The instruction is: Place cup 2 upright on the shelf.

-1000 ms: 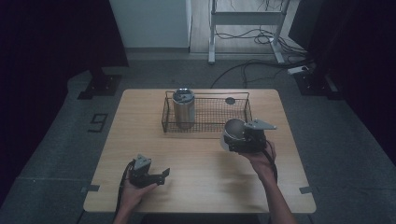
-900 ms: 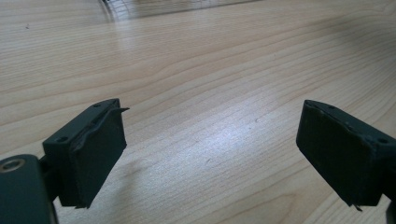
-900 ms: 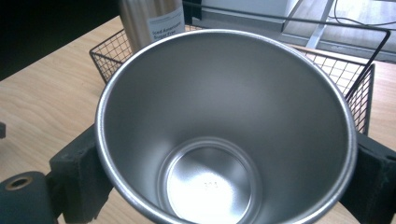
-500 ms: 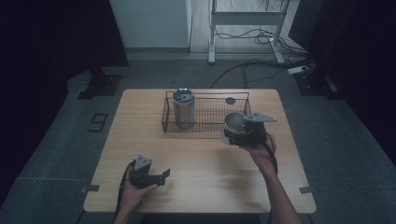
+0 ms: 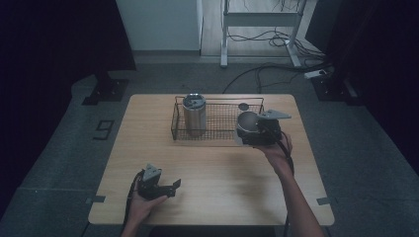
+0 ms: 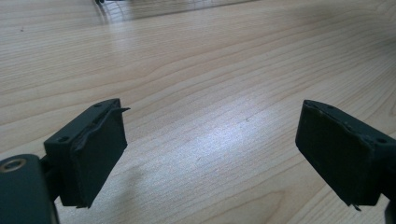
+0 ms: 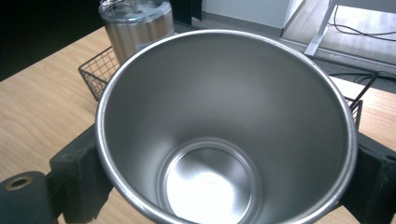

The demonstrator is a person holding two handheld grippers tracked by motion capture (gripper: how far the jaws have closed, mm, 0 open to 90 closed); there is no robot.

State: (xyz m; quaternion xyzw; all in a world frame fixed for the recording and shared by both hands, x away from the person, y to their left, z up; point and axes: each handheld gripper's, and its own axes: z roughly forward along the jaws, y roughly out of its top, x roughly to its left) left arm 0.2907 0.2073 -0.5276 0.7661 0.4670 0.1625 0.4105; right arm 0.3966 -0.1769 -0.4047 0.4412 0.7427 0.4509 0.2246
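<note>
My right gripper (image 5: 250,130) is shut on an empty steel cup (image 5: 246,121), held in the air by the right end of a wire basket (image 5: 220,118). In the right gripper view the cup's open mouth (image 7: 224,140) faces the camera, with the black jaws pressed on both its sides. A lidded steel tumbler (image 5: 194,114) stands upright in the basket's left end and appears again as the tumbler (image 7: 135,25) beyond the cup. My left gripper (image 5: 170,187) rests low near the table's front left. Its jaws (image 6: 224,154) stand apart over bare wood with nothing between them.
A small dark round disc (image 5: 243,106) lies on the wooden table (image 5: 222,168) just behind the basket. The basket's wire rim (image 7: 93,70) stands close in front of the cup. Cables and a metal frame stand on the floor beyond the table.
My right gripper has lifted the cup and carried it away from the person, toward the basket's right end. The left gripper has stayed where it was.
</note>
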